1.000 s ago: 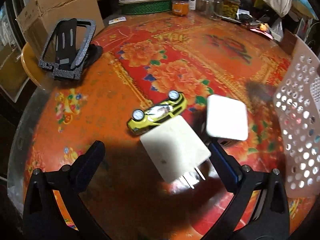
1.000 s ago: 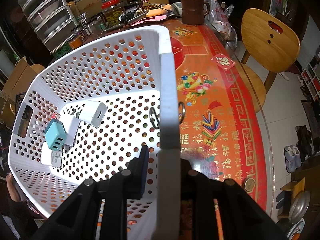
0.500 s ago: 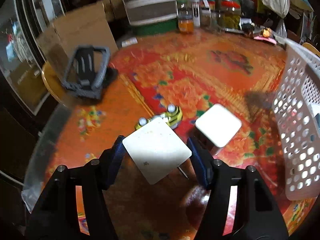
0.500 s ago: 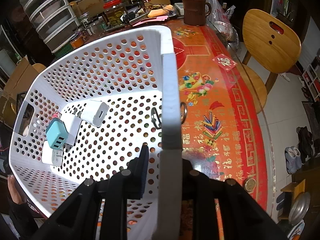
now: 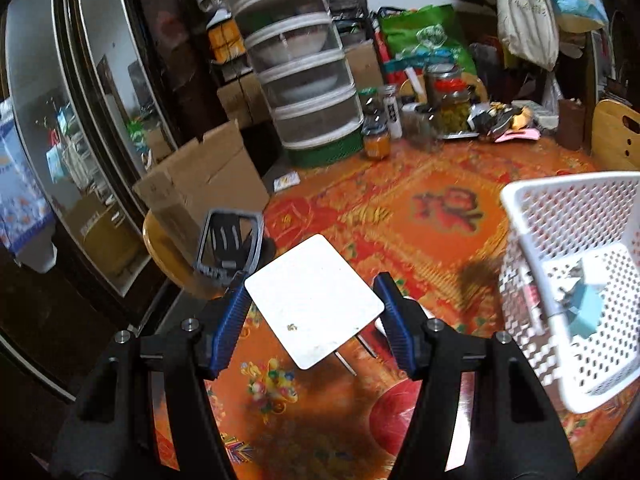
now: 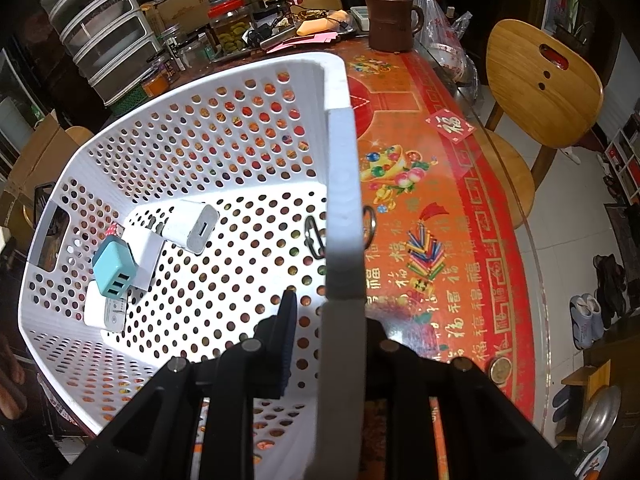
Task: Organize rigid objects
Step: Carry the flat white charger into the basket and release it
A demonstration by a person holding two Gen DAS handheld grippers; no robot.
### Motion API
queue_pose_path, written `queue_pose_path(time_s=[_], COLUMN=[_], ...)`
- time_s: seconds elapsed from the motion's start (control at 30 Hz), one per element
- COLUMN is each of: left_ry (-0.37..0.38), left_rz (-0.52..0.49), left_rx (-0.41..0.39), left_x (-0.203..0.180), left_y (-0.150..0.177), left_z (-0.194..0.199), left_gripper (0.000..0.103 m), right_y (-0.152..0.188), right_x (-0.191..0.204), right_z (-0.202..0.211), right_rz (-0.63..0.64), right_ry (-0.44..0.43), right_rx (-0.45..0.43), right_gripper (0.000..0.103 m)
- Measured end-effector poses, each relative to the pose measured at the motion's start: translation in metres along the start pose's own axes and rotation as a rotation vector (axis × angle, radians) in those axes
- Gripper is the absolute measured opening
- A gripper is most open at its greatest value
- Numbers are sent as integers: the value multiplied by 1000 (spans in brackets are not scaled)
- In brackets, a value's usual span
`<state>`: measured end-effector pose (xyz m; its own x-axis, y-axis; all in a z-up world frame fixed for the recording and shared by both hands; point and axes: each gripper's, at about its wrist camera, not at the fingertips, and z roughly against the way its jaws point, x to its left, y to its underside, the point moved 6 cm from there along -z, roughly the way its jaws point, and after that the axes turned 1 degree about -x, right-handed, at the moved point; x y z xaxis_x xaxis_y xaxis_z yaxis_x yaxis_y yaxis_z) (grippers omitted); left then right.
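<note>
My left gripper (image 5: 310,322) is shut on a flat white charger (image 5: 314,300), prongs pointing down, and holds it up above the red patterned table (image 5: 420,220). The white perforated basket (image 5: 568,264) stands to its right. My right gripper (image 6: 332,344) is shut on the basket's rim (image 6: 342,200). Inside the basket lie a white charger (image 6: 190,231), a teal charger (image 6: 112,268) and other white adapters (image 6: 105,314), plus a black carabiner (image 6: 315,236).
A black phone stand (image 5: 228,246) sits at the table's left edge near a cardboard box (image 5: 200,184). Jars (image 5: 452,104) and stacked drawers (image 5: 304,80) line the far edge. A brown mug (image 6: 390,20) and wooden chair (image 6: 540,88) show in the right wrist view.
My left gripper closed on the flat white charger and lifted it off the table, away from the yellow toy car. The right gripper and basket stayed put.
</note>
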<state>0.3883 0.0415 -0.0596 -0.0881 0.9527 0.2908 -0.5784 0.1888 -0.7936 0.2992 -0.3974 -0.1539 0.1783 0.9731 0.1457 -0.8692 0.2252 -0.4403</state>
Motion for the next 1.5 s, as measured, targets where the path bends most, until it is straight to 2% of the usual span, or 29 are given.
queue_pose_path(time_s=[0.3, 0.47, 0.63, 0.9, 1.0, 1.3, 1.5], left_ry=[25, 72, 103, 121, 142, 245, 263], left_rz=[-60, -112, -160, -268, -290, -340, -354], left_rx=[-66, -100, -106, -73, -36, 77, 111], left_x=[-37, -79, -120, -185, -204, -242, -255], left_y=[-38, -50, -54, -44, -34, -10, 1], left_z=[53, 81, 89, 81, 75, 49, 40], left_gripper=[60, 60, 60, 60, 60, 60, 60], right_y=[0, -1, -1, -2, -2, -4, -2], right_x=[0, 0, 0, 0, 1, 2, 2], right_z=[0, 0, 0, 1, 1, 1, 1], right_rz=[-1, -2, 0, 1, 0, -1, 0], right_ry=[-1, -2, -1, -5, -7, -9, -10], right_rx=[-1, -1, -2, -3, -5, -5, -5], right_gripper=[23, 23, 23, 24, 24, 25, 25])
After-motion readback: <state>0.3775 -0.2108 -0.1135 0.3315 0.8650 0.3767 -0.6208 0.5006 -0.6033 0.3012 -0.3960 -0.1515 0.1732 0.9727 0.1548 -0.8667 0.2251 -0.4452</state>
